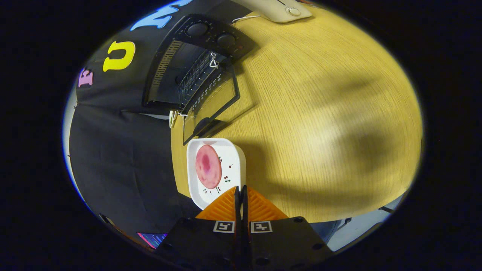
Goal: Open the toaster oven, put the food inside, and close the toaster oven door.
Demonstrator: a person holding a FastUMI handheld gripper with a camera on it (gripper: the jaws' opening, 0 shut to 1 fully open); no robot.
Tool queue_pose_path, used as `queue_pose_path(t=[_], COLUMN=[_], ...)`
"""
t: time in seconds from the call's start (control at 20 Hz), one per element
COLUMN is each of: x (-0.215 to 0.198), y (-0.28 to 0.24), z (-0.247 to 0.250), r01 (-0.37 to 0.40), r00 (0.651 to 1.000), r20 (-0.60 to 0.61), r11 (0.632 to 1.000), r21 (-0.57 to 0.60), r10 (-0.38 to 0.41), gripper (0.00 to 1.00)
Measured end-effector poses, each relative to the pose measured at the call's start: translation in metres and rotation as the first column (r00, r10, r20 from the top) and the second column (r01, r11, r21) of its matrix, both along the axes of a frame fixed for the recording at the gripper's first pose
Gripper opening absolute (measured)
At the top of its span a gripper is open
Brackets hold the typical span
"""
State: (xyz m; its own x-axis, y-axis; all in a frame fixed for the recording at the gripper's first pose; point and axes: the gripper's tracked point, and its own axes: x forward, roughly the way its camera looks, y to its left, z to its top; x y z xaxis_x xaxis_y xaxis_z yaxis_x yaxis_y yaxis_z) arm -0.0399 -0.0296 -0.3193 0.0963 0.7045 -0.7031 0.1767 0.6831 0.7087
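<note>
A white square plate (229, 158) with small cherry prints carries a round pink slice of meat (208, 166). It lies just ahead of my fingers, by the edge of the wooden table (320, 124), with one corner reaching past that edge. My gripper (240, 188) is shut, and both fingertips pinch the plate's near rim. Beyond the plate stands the black toaster oven (180, 71), its glass door (212, 105) folded down open toward the plate. The wire rack (196, 77) shows inside, and two knobs (211, 34) sit on the oven's far side.
A beige device (280, 11) with a white cable lies on the table beyond the oven. Black cloth hangs beside the table, on the plate's side. Bare wooden tabletop spreads wide on the side away from the oven, crossed by soft shadows.
</note>
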Motion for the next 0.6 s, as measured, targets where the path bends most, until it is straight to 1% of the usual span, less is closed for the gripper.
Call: queue_pose_path(t=[0.15, 0.35, 0.45, 0.6], x=[-0.001, -0.002, -0.001, -0.004], y=[0.001, 0.005, 0.007, 0.025], z=[0.001, 0.000, -0.002, -0.003], r01=[0.063, 0.164, 0.223, 0.312], r00=[0.997, 0.985, 0.973, 0.949], r20=[0.034, 0.050, 0.058, 0.053], r11=[0.998, 0.986, 0.975, 0.950], r21=[-0.006, 0.000, -0.002, 0.005], r10=[-0.063, -0.164, -0.223, -0.312], gripper=[0.02, 0.02, 0.02, 0.02])
